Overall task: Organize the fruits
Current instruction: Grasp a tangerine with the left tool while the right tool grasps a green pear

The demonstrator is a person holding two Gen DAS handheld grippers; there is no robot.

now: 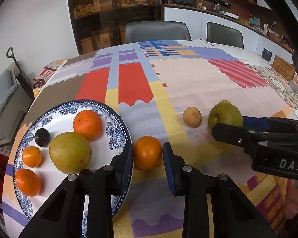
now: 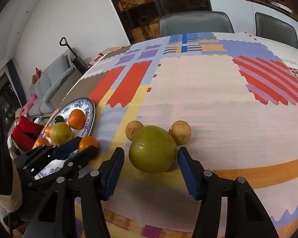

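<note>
A blue-and-white plate [image 1: 117, 119] at the left holds three oranges, a yellow-green fruit [image 1: 70, 152] and a dark plum [image 1: 42, 136]. My left gripper [image 1: 148, 153] is open, its jaws on either side of an orange [image 1: 148, 152] lying on the cloth just right of the plate. My right gripper [image 2: 151, 158] is open around a large green fruit [image 2: 153, 148]; small gaps show on both sides. Two small brown fruits [image 2: 133, 130] [image 2: 180, 131] lie just behind it. The right gripper also shows in the left wrist view [image 1: 228, 128].
A colourful patchwork tablecloth [image 1: 188, 83] covers the table. Two grey chairs [image 1: 157, 30] stand at the far edge. A wicker basket [image 1: 283, 67] sits at the far right. A sofa [image 2: 49, 83] and red item [image 2: 26, 131] lie beyond the left edge.
</note>
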